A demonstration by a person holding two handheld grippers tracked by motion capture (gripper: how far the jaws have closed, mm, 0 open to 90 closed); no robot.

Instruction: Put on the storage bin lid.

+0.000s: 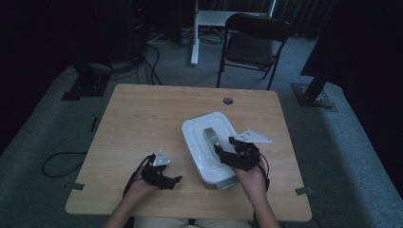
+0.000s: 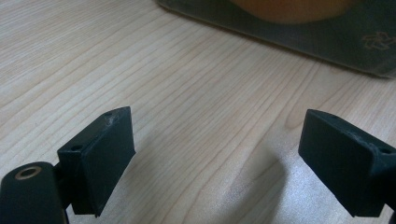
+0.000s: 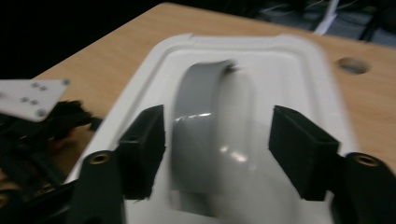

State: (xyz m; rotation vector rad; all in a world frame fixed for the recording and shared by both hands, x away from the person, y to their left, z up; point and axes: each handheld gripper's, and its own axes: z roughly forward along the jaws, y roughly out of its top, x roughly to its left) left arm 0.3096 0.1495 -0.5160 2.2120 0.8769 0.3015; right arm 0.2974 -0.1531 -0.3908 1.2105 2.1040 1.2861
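Note:
A white lidded container [image 1: 197, 142] lies right of the table's middle, with a grey arched handle [image 1: 210, 135] along its lid. In the high view my right gripper [image 1: 222, 151] hangs over the near end of the lid. In the right gripper view it [image 3: 219, 140] is open, with its jaws on either side of the handle [image 3: 201, 121] and apart from it. The left gripper [image 1: 175, 180] rests low on the wood to the container's left, pointing at it. In the left gripper view it [image 2: 215, 140] is open and holds nothing. The container's clear side wall [image 2: 336, 42] lies ahead, with something orange [image 2: 289, 9] behind it.
The wooden table [image 1: 142, 118] has a cable hole [image 1: 228, 100] near its far edge. A black folding chair [image 1: 254, 42] and a white desk leg [image 1: 195, 38] stand beyond it. A black cable [image 1: 57, 164] loops on the floor at the left.

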